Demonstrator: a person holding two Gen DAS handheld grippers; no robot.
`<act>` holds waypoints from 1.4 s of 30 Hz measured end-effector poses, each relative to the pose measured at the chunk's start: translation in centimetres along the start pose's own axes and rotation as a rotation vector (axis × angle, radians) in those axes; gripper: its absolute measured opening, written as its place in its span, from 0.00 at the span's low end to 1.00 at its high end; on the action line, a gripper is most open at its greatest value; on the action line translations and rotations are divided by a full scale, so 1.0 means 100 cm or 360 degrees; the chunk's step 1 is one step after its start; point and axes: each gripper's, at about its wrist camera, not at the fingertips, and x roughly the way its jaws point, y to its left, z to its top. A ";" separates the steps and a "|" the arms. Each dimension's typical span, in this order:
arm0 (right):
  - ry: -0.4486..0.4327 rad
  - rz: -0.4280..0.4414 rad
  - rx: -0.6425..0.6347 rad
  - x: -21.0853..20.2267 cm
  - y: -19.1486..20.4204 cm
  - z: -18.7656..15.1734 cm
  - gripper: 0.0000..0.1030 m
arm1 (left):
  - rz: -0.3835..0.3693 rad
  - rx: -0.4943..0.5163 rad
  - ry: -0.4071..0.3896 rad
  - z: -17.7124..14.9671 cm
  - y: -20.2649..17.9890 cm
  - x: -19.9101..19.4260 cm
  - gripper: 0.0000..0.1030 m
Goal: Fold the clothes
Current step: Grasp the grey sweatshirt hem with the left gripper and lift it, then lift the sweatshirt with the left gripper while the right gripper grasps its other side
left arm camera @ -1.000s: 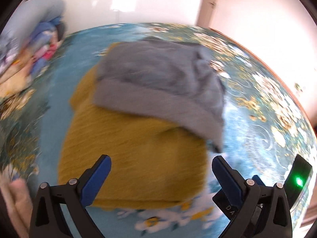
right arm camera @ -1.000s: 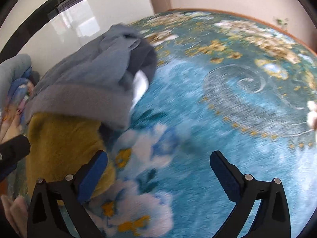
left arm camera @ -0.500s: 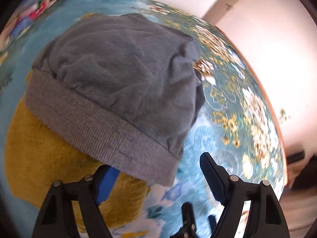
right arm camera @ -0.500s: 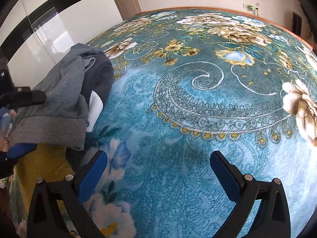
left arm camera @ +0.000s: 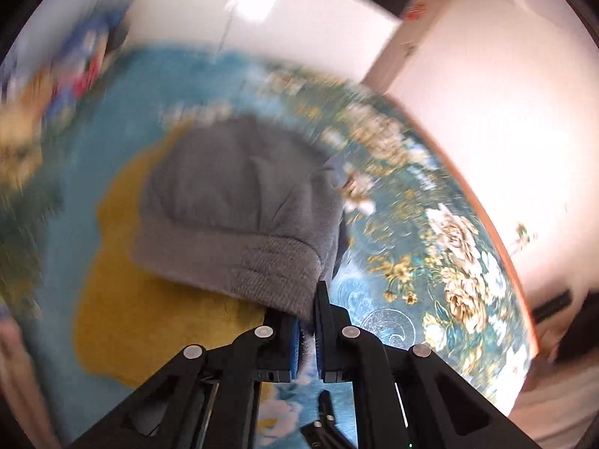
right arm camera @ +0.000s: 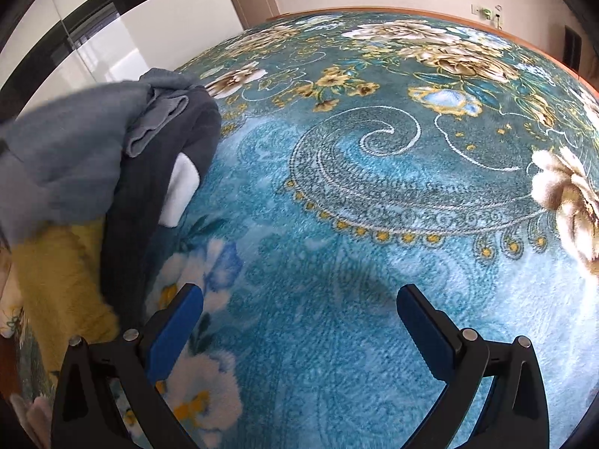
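Half a second ago the left gripper had its jaws spread just short of the ribbed hem; now they are pressed together, pinching the near right corner of that hem on the grey sweatshirt. The left view is smeared with motion blur. The right gripper hovers over much the same bare patch of blanket as before, jaws spread wide with nothing between them.

The grey sweatshirt lies folded on top of the mustard yellow garment, both on the teal floral blanket that covers the bed. In the left view its ribbed hem runs crosswise nearest the camera and the body reaches away toward the far wall, so its long axis points away from the gripper. The yellow garment sticks out from under it on the near and left sides. In the right view the sweatshirt's right edge hangs loose, showing a dark inner layer and a white label.

To the right of the pile the blanket lies open all the way to the orange bed edge. On the far left a blurred heap of coloured clothes sits near the wall.
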 end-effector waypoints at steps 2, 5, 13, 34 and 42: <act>-0.0019 0.0012 -0.0019 -0.012 0.001 -0.001 1.00 | -0.0029 0.0118 -0.0090 0.005 -0.008 -0.030 0.07; -0.0066 0.0030 -0.0047 -0.031 0.004 -0.001 1.00 | -0.0148 0.0163 -0.0212 0.009 -0.009 -0.087 0.07; -0.0192 0.0085 -0.0131 -0.083 0.013 -0.002 1.00 | -0.0513 0.0301 -0.0480 -0.012 -0.002 -0.235 0.07; -0.0211 0.0421 -0.0196 -0.154 0.023 -0.021 1.00 | -0.0124 -0.0393 0.0129 -0.153 0.227 -0.191 0.08; 0.0132 0.0665 0.0050 -0.119 0.015 -0.021 1.00 | -0.0152 -0.0313 0.0286 -0.182 0.233 -0.170 0.09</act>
